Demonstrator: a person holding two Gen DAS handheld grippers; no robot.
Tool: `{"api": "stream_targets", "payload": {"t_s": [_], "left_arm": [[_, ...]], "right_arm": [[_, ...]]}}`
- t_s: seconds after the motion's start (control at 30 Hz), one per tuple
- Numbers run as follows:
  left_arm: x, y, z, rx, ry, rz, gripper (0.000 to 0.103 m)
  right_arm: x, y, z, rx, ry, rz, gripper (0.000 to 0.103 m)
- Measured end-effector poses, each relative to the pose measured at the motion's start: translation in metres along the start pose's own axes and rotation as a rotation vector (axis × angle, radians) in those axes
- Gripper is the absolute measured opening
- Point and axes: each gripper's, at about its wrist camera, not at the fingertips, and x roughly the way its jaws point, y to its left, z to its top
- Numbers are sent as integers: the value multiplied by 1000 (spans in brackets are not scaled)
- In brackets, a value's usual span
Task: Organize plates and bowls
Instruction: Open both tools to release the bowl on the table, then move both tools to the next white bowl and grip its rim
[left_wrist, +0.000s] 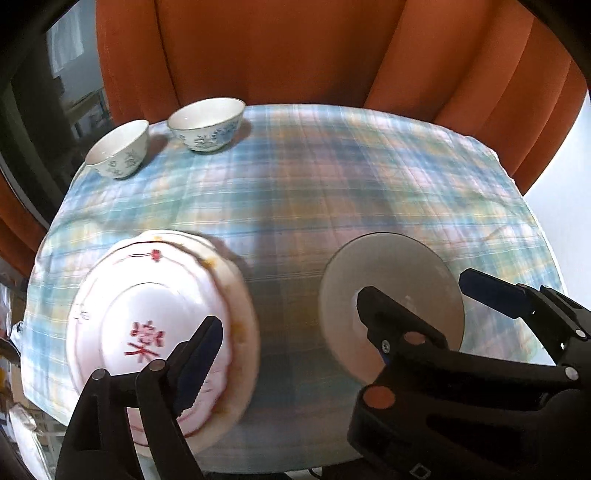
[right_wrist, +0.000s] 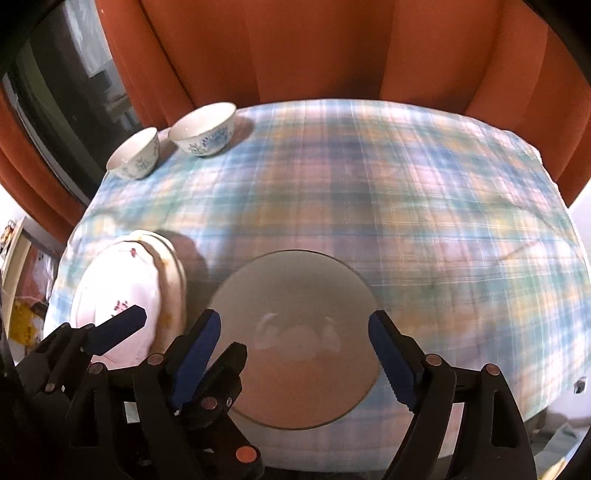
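A table under a checked cloth (right_wrist: 424, 206) stands before orange curtains (right_wrist: 295, 48). At its far left corner sit 2 small bowls (left_wrist: 118, 153) (left_wrist: 207, 123), upright and just apart. Near the front left edge a pink-white plate (left_wrist: 140, 306) lies on top of another plate (left_wrist: 243, 332). A grey plate (right_wrist: 295, 343) lies near the front edge, apart from that stack. The left gripper (right_wrist: 175, 330) hangs above the stack, released, holding nothing. The right gripper (right_wrist: 295, 354) hangs over the grey plate, fingers spread wide, nothing grasped.
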Motion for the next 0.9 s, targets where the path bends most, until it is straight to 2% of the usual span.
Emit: {"api": "stream_targets", "payload": {"t_s": [0.23, 0.33, 0.43, 0.63, 0.9], "left_arm": [[-18, 45, -8, 1, -33, -6, 87], [-24, 67, -10, 2, -40, 8, 87], [-28, 88, -11, -1, -51, 17, 87], [-28, 131, -2, 4, -63, 62, 85], [-21, 181, 23, -43, -56, 83, 84]], "right_arm": [[-10, 45, -7, -1, -28, -17, 85], [-10, 66, -8, 15, -36, 29, 85], [-7, 89, -9, 20, -42, 21, 85], [2, 131, -2, 51, -71, -2, 85], [25, 181, 25, 47, -56, -24, 85]]}}
